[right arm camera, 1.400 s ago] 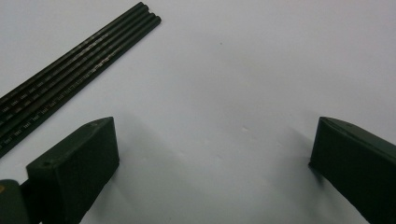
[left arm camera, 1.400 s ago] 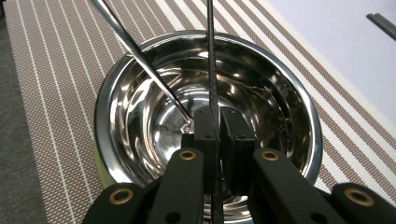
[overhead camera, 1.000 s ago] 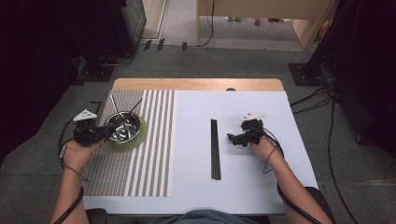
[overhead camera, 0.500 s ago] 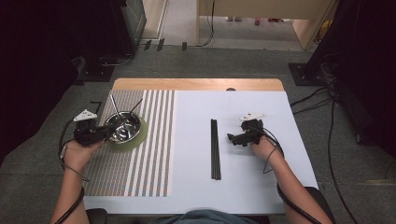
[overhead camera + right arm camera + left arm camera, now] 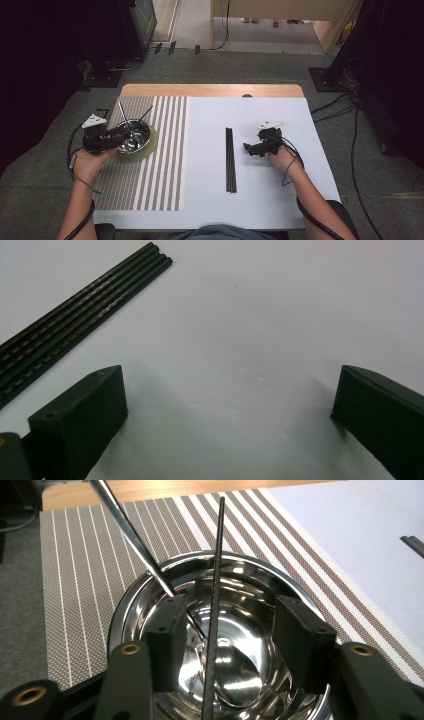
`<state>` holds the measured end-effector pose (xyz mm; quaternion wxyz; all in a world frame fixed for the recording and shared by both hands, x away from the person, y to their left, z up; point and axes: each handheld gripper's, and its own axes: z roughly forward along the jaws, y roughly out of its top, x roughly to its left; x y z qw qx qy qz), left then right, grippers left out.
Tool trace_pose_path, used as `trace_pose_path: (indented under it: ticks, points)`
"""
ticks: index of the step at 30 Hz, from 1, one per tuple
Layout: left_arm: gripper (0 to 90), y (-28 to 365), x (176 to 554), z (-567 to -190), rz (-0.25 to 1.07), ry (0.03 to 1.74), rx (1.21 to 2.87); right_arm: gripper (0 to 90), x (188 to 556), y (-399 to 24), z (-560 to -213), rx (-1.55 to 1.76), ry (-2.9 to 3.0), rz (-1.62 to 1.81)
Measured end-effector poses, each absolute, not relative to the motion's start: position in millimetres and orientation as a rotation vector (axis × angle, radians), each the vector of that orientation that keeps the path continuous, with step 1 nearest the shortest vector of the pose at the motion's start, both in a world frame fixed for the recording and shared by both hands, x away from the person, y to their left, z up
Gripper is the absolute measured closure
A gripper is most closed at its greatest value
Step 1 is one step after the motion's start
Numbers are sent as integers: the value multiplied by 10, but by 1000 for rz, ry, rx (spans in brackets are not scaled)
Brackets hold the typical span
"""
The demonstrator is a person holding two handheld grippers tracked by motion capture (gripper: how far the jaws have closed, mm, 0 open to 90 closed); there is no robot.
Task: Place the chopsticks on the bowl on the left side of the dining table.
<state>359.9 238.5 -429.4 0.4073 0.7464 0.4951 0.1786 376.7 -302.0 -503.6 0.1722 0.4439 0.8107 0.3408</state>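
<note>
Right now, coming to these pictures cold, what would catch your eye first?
First the shiny steel bowl on a green saucer at the left, on the striped mat. The left hand-held gripper stands over it; its jaws have just been opening, with a black chopstick loose between them and leaning on the rim beside a metal rod. To the right, more black chopsticks lie together on the white sheet, by the open right hand-held gripper.

We see a rectangular wooden tabletop (image 5: 210, 90) whose bare strip shows along the far edge. A white sheet (image 5: 270, 175) covers most of it. On the left lies a brown-and-white striped woven placemat (image 5: 150, 180), bearing a round green coaster (image 5: 150, 148). A bundle of black chopsticks (image 5: 230, 160) lies straight on the white sheet, near its middle.
</note>
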Motion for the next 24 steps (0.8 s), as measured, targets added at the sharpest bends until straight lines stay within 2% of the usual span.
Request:
trace_pose_path:
  ticks: [12, 24]
  points:
    - [360, 2250, 3596, -4200, 470, 1263, 1849, 6, 3770, -3022, -5036, 1257, 2302, 968]
    - [356, 2033, 3596, -4167, 442, 1261, 1865, 6, 3769, -3022, -5037, 1258, 2301, 968]
